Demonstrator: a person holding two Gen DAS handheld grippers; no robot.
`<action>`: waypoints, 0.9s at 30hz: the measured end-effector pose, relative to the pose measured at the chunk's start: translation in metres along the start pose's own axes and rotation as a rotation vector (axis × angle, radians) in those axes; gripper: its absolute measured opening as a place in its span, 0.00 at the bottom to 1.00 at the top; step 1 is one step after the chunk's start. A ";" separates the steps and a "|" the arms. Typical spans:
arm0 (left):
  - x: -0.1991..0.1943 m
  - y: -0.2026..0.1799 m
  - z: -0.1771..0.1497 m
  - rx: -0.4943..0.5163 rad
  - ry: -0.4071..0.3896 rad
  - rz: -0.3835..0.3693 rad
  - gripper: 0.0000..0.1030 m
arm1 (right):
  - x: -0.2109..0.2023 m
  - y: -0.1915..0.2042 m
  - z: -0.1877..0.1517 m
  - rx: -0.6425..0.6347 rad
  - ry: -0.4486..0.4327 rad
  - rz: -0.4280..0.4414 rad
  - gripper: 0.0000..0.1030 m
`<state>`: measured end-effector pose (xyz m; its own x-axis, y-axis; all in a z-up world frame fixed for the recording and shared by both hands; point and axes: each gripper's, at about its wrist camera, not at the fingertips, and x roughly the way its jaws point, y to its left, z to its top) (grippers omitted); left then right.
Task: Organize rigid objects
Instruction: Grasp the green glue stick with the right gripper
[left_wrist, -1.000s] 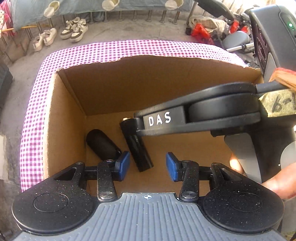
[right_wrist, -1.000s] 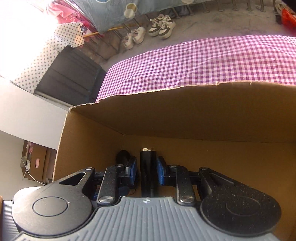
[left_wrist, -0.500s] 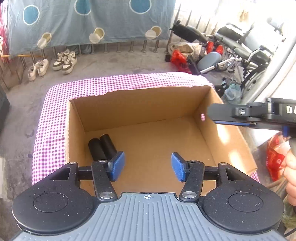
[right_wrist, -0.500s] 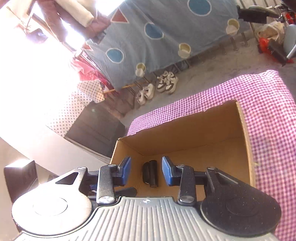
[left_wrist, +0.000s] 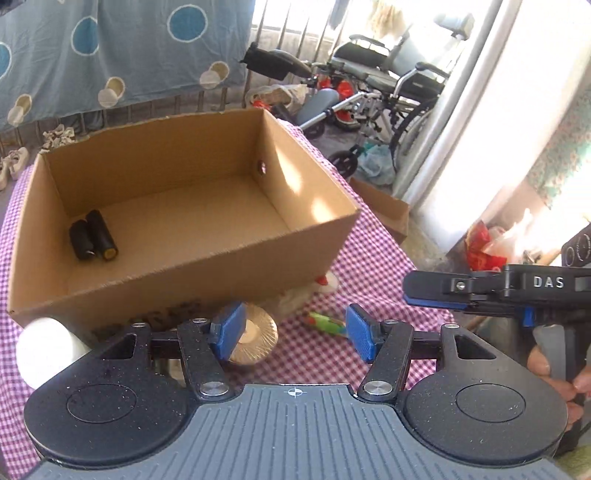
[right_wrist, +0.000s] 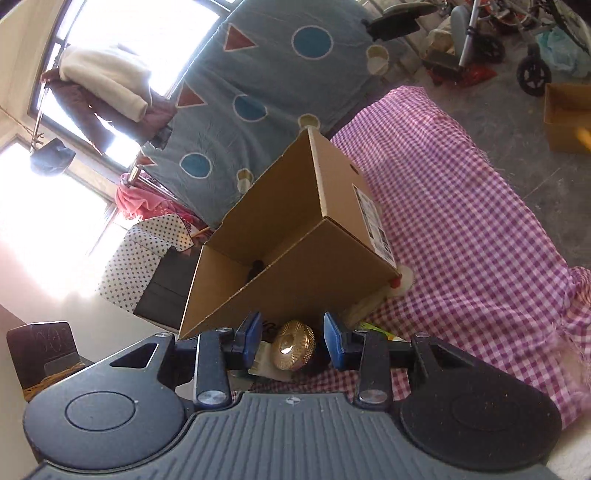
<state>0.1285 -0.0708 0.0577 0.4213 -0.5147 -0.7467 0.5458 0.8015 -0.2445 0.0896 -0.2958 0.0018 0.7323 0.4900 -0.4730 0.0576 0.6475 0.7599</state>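
Observation:
An open cardboard box (left_wrist: 207, 258) stands on the purple checked cloth (left_wrist: 369, 258); it also shows in the right wrist view (right_wrist: 295, 280). Two black cylinders (left_wrist: 92, 240) lie side by side at its left inside. In front of the box lie a gold ribbed round lid (left_wrist: 255, 332), also in the right wrist view (right_wrist: 293, 345), a white round object (left_wrist: 44, 347) and a green and red item (left_wrist: 325, 321). My left gripper (left_wrist: 291, 334) is open and empty above the cloth. My right gripper (right_wrist: 291, 338) is open around the gold lid, not touching it; it shows from the side in the left wrist view (left_wrist: 436, 293).
A white piece with a red part (right_wrist: 400, 280) sticks out at the box's near right corner. A wheelchair (left_wrist: 388, 92) and a small cardboard box (right_wrist: 565, 114) stand on the floor to the right. A blue patterned sheet (left_wrist: 110, 48) hangs behind the table.
Both grippers have pulled back out of the box to its front side. The right gripper let go of the black cylinder, which now lies beside the other one.

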 end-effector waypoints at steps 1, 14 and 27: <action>0.008 -0.005 -0.005 0.002 0.020 -0.020 0.58 | 0.002 -0.008 -0.004 0.011 0.005 -0.015 0.39; 0.092 -0.042 -0.032 0.055 0.143 -0.032 0.51 | 0.045 -0.058 -0.006 0.036 0.081 -0.080 0.33; 0.106 -0.037 -0.030 0.080 0.168 -0.027 0.50 | 0.068 -0.067 -0.016 0.041 0.185 -0.038 0.25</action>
<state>0.1311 -0.1462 -0.0312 0.2821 -0.4723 -0.8350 0.6139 0.7577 -0.2212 0.1252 -0.2963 -0.0881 0.5917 0.5675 -0.5726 0.1127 0.6450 0.7558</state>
